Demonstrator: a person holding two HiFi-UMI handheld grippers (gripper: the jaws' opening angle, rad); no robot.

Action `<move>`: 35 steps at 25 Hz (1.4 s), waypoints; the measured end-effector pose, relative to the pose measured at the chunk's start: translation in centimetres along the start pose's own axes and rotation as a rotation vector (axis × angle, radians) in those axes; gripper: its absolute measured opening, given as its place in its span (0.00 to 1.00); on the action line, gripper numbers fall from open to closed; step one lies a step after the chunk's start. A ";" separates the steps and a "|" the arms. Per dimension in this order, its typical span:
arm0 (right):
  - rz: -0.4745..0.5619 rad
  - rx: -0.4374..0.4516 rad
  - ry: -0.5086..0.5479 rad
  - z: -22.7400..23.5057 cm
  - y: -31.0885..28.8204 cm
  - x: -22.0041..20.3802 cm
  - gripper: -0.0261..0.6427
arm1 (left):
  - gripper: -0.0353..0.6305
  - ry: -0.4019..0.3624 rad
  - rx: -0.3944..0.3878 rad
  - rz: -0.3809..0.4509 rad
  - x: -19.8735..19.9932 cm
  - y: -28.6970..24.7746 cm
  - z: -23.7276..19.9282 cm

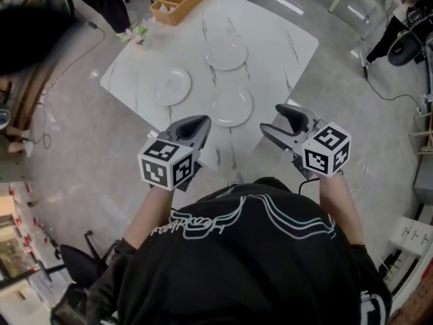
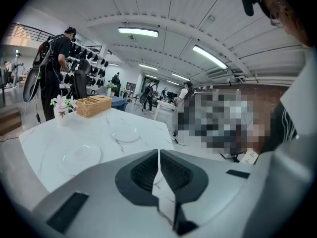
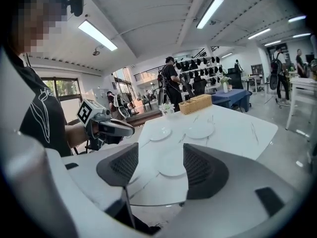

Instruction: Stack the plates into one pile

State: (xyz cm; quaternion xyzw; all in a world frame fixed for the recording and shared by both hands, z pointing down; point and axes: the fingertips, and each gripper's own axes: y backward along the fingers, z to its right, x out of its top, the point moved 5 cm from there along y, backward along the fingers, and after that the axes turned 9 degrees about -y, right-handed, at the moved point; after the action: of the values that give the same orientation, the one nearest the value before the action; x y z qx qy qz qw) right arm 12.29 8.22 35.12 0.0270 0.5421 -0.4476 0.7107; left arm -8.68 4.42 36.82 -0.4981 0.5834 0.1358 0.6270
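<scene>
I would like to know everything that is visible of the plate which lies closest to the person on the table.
The nearest plate is round and white and looks like glazed ceramic, with a broad rim around a shallow middle. It is empty and lies flat, right way up, on the white marbled table, near the edge on the person's side. It lies apart from the left plate and the far plate. Nothing is stacked on it, and only the table touches it.

Right claw (image 3: pixel 161 161), jaws apart and empty; nearest plate (image 3: pixel 172 168) beyond on white table (image 3: pixel 242 128).
</scene>
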 end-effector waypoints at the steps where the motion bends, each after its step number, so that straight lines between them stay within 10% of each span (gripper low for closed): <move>1: -0.006 -0.008 0.001 0.4 -0.2 -0.1 0.46 | 0.10 -0.008 0.007 -0.009 -0.2 -0.4 -0.2; 14: -0.113 -0.026 0.006 6.4 -4.0 -0.3 0.46 | 0.10 -0.058 0.083 -0.151 -2.9 -6.2 -3.1; 35: -0.357 0.086 0.046 13.2 -11.2 -1.1 0.46 | 0.10 0.077 0.148 -0.336 -8.6 -10.7 -6.4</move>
State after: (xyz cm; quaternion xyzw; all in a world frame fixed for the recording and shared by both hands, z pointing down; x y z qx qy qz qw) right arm 14.68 -4.72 46.45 -0.0290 0.5348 -0.5887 0.6054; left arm -6.86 -2.08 50.37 -0.5459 0.5240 -0.0334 0.6529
